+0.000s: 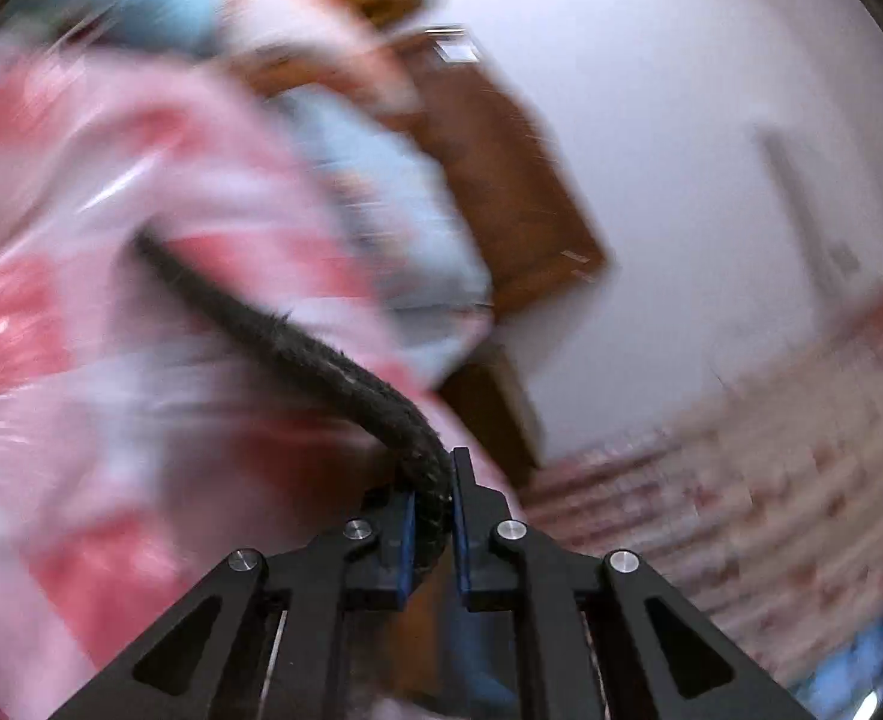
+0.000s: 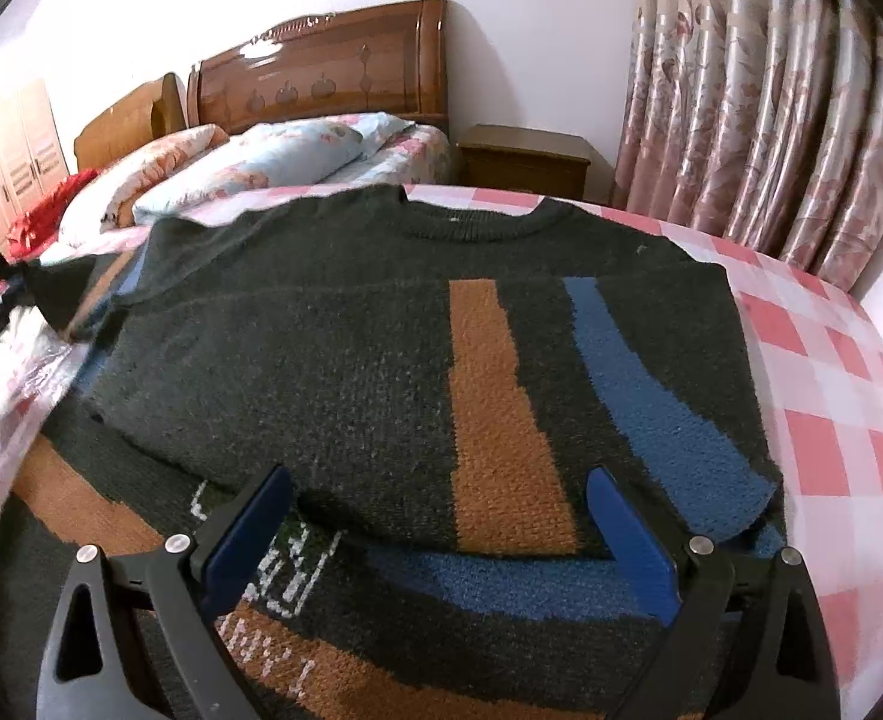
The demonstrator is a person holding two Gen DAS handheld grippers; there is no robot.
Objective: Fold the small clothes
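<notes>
Left gripper (image 1: pixel 432 516) pinches a dark sweater (image 2: pixel 417 372) edge, its view blurred; right gripper (image 2: pixel 438 534) hangs spread over the sweater lying on the pink checked cloth (image 2: pixel 831 396); white knitted lettering unreadable

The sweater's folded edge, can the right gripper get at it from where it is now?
Probably yes. The right gripper is open, its jaws straddling the near folded edge of the sweater with nothing between. The left gripper is shut on another dark knit part.
</notes>
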